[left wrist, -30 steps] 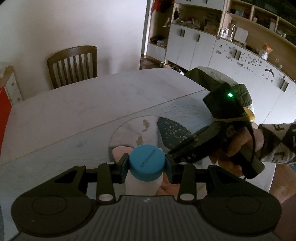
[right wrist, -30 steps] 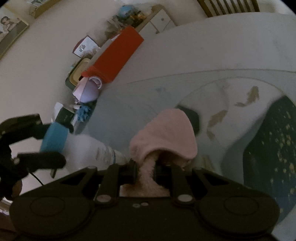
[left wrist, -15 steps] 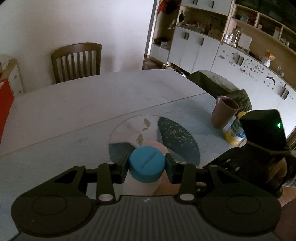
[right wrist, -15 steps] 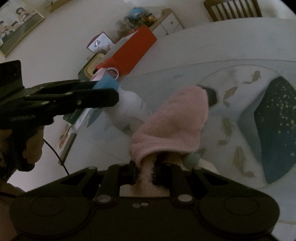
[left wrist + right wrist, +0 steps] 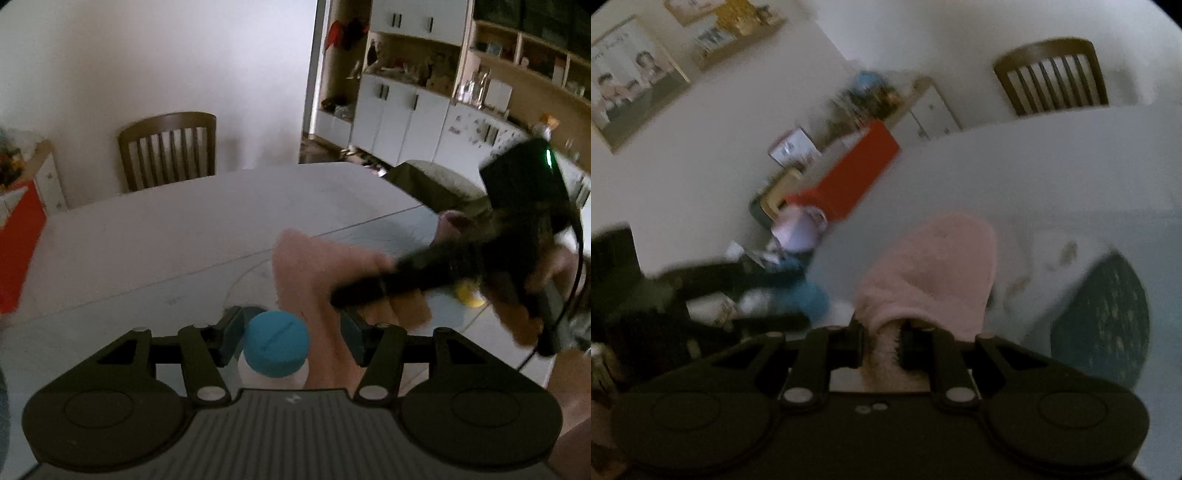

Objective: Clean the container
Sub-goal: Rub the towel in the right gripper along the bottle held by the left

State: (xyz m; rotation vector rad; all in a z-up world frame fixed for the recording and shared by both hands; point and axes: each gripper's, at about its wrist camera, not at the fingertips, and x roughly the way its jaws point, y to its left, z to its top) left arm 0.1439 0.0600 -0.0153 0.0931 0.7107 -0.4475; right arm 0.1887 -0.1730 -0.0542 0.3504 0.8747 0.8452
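A white bottle with a blue cap sits between the fingers of my left gripper. The jaws stand wider than the cap. The cap rests against the left finger, and a pink fluffy cloth fills the gap on the right. My right gripper is shut on the pink cloth, which hangs forward over its tips. In the left wrist view the right gripper is blurred, held by a hand, with its tips just right of the cap. The right wrist view shows the blue cap blurred at lower left.
The pale table carries a round fish-pattern mat with a dark green patch. A wooden chair stands at the far side and a red box at the left. A yellow-based container sits behind the right hand.
My left jaws have spread and the cap sits lower between them. The right gripper has swung up from below right and brought the cloth beside the cap.
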